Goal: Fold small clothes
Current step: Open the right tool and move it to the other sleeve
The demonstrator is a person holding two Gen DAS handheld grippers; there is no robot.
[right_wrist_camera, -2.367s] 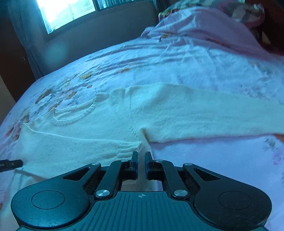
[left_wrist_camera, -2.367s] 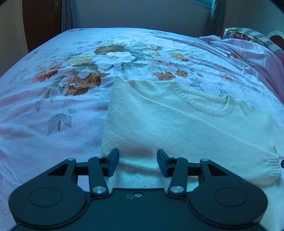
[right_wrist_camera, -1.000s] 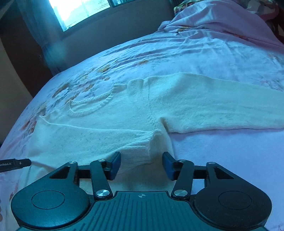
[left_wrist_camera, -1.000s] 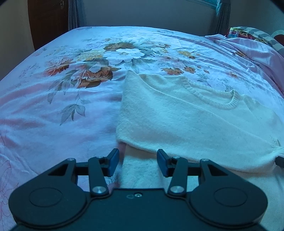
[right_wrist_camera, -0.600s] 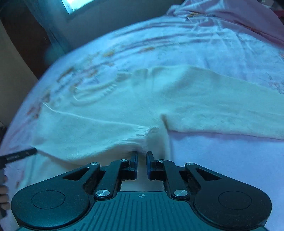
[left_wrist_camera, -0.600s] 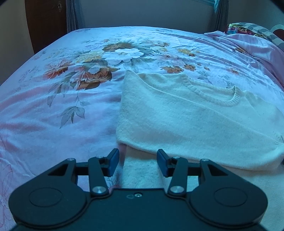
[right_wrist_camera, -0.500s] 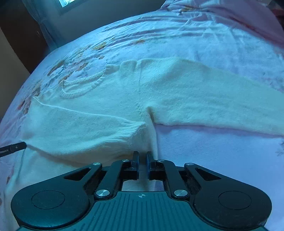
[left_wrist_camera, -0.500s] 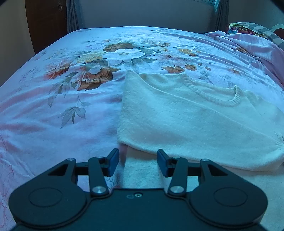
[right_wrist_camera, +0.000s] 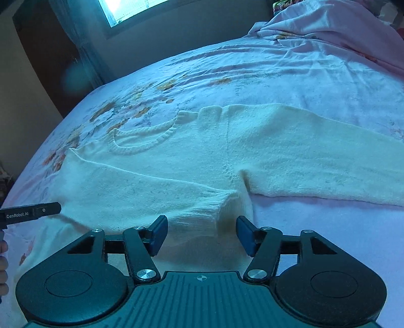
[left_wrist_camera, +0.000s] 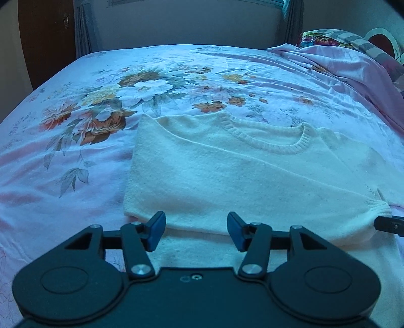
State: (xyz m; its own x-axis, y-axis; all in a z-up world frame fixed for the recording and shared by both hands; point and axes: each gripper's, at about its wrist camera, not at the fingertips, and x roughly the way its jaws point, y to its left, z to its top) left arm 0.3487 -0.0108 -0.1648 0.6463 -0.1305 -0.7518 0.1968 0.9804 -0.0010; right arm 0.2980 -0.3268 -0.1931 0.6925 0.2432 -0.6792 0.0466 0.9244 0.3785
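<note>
A cream knit sweater (left_wrist_camera: 240,174) lies flat on the floral bedsheet (left_wrist_camera: 75,156), neckline away from me. One sleeve is folded across its body, with the cuff (right_wrist_camera: 214,204) near the right side seam. The other sleeve (right_wrist_camera: 328,161) stretches out to the right. My left gripper (left_wrist_camera: 196,230) is open and empty over the sweater's lower left edge. My right gripper (right_wrist_camera: 202,233) is open and empty just in front of the folded cuff. The left gripper's finger (right_wrist_camera: 32,213) shows at the left edge of the right wrist view.
A crumpled pink blanket (left_wrist_camera: 353,65) and a patterned pillow (left_wrist_camera: 335,37) lie at the bed's right end. A wall and curtains (left_wrist_camera: 83,30) stand behind the bed, and a window (right_wrist_camera: 131,10) is lit. The bed's left edge (left_wrist_camera: 15,111) drops off near a dark door.
My right gripper was shut half a second ago and has opened, and it has drawn back a little from the cuff. The left gripper stays open and has lifted slightly.
</note>
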